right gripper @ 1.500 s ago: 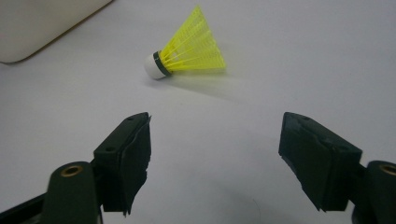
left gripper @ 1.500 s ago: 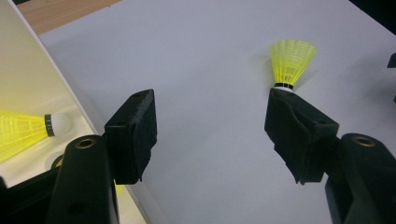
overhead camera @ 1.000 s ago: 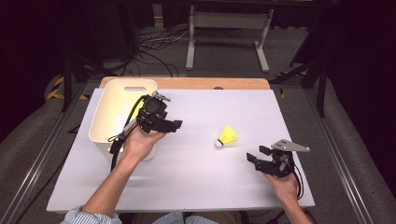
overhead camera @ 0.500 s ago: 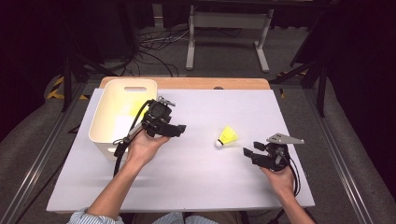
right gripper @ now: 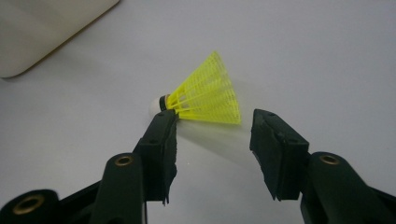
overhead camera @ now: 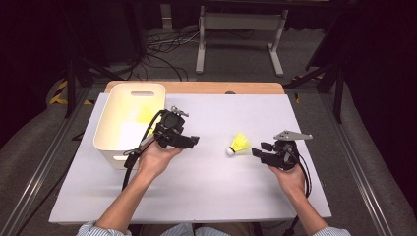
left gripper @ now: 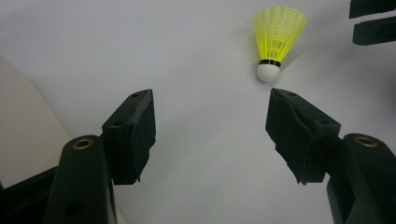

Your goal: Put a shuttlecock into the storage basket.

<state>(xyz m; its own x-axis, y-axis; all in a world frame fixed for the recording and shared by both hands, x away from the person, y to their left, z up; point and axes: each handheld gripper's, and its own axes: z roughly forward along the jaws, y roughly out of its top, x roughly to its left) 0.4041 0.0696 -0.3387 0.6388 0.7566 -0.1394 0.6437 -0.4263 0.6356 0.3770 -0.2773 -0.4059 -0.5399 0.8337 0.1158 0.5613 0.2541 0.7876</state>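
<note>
Right gripper (overhead camera: 257,153) has crept toward the yellow shuttlecock (overhead camera: 239,144), fingers closing yet unclamped; cork points away, skirt nearest.

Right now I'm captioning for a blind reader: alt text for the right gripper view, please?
A yellow shuttlecock lies on its side on the white table, just ahead of the right gripper, whose open black jaws have just been closing. A white bin sits top left.
</note>
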